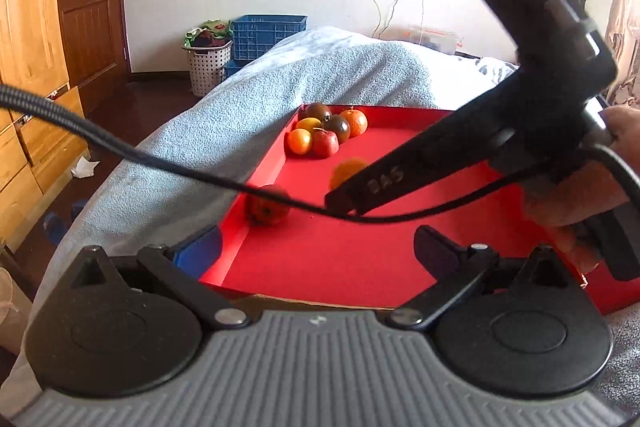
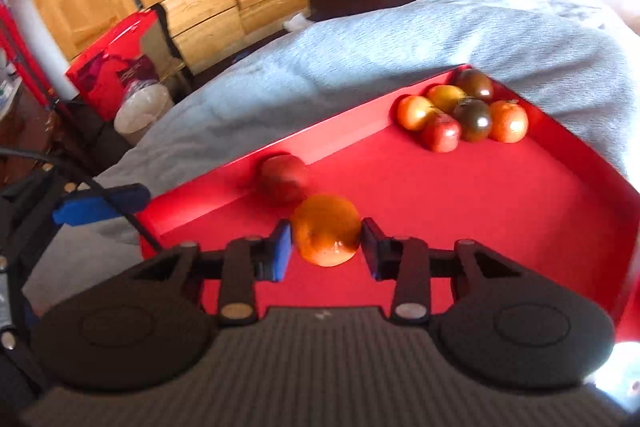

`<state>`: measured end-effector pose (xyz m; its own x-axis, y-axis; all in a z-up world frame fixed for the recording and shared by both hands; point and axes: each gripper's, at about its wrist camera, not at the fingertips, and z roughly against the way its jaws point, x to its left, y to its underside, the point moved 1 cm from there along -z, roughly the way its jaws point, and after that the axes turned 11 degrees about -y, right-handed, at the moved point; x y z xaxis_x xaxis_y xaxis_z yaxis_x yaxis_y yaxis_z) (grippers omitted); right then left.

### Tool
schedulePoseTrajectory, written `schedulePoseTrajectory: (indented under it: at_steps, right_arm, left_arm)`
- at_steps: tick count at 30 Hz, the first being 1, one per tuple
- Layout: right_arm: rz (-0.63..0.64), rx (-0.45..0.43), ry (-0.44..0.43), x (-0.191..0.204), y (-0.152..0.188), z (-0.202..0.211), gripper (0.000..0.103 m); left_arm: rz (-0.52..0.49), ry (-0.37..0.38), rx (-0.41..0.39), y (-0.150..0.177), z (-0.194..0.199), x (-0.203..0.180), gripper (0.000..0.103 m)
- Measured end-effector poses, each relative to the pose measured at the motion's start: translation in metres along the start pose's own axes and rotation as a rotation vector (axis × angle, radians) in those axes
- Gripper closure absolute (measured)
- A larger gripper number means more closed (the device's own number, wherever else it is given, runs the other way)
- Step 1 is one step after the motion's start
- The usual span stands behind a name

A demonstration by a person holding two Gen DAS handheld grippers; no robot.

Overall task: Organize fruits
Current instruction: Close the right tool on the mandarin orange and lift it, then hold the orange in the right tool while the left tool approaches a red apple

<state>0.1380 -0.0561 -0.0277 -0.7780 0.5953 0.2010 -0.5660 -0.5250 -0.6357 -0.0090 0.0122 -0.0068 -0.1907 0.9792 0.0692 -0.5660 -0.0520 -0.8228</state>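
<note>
Six fruits (image 2: 464, 111) sit bunched in the far corner of the red tray (image 2: 500, 195) on the bed, seemingly the gathering spot. The right gripper (image 2: 326, 245) has its jaws clenched on a glossy orange fruit (image 2: 326, 231) with a darker patch, probably to carry it there, beside a lone red fruit (image 2: 284, 177). The left gripper (image 1: 316, 251) waits with jaws spread, empty.

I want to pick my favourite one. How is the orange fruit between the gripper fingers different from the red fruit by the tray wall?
The orange fruit sits between the right hand-held gripper's pads; the red fruit lies free. The orange fruit is out on the tray floor; the red fruit rests against the red tray's side wall. They differ in colour, orange against red. Both are round and apart from the fruit pile in the corner.
</note>
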Motion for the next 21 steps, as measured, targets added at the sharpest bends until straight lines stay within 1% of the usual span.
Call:
schedulePoseTrajectory:
  at_steps: [4, 6, 7, 9, 11, 12, 13, 15, 16, 18, 19, 20, 21]
  right_arm:
    - [-0.120, -0.175, 0.075, -0.008, 0.016, 0.050, 0.063]
    - [-0.158, -0.260, 0.075, -0.006, 0.025, 0.072, 0.063]
    - [-0.166, -0.289, 0.074, -0.003, 0.029, 0.080, 0.062]
    - [-0.168, -0.339, 0.081, 0.002, 0.034, 0.095, 0.062]
    - [-0.158, -0.373, 0.088, 0.005, 0.035, 0.107, 0.062]
    - [-0.154, -0.383, 0.086, 0.006, 0.035, 0.111, 0.062]
    - [-0.153, -0.392, 0.085, 0.007, 0.036, 0.114, 0.062]
    - [-0.145, -0.403, 0.083, 0.010, 0.038, 0.118, 0.062]
    - [-0.145, -0.405, 0.079, 0.010, 0.039, 0.118, 0.062]
    - [-0.147, -0.413, 0.066, 0.009, 0.041, 0.118, 0.062]
    - [-0.149, -0.417, 0.055, 0.010, 0.041, 0.118, 0.062]
    - [-0.149, -0.421, 0.046, 0.011, 0.043, 0.118, 0.062]
    - [-0.147, -0.422, 0.042, 0.011, 0.044, 0.117, 0.062]
  left_arm:
    - [-0.029, -0.011, 0.006, -0.006, -0.003, -0.004, 0.000]
    - [-0.032, -0.015, 0.001, -0.012, -0.005, -0.005, 0.000]
    - [-0.036, -0.012, 0.007, -0.015, -0.010, -0.005, 0.000]
    - [-0.032, -0.005, 0.041, -0.019, -0.018, -0.004, 0.000]
    - [-0.025, 0.011, 0.086, -0.021, -0.027, -0.003, 0.000]
    - [-0.023, 0.012, 0.095, -0.023, -0.030, -0.003, 0.000]
    - [-0.023, 0.013, 0.087, -0.025, -0.031, -0.001, 0.000]
    - [-0.041, 0.020, 0.046, -0.031, -0.031, 0.001, 0.000]
    - [-0.064, 0.035, 0.025, -0.034, -0.032, 0.001, 0.000]
    - [-0.103, 0.062, 0.010, -0.036, -0.037, 0.001, 0.001]
    - [-0.123, 0.059, 0.007, -0.035, -0.041, 0.000, 0.006]
    - [-0.141, 0.048, 0.010, -0.036, -0.044, -0.002, 0.012]
    - [-0.159, 0.042, 0.018, -0.037, -0.049, -0.005, 0.015]
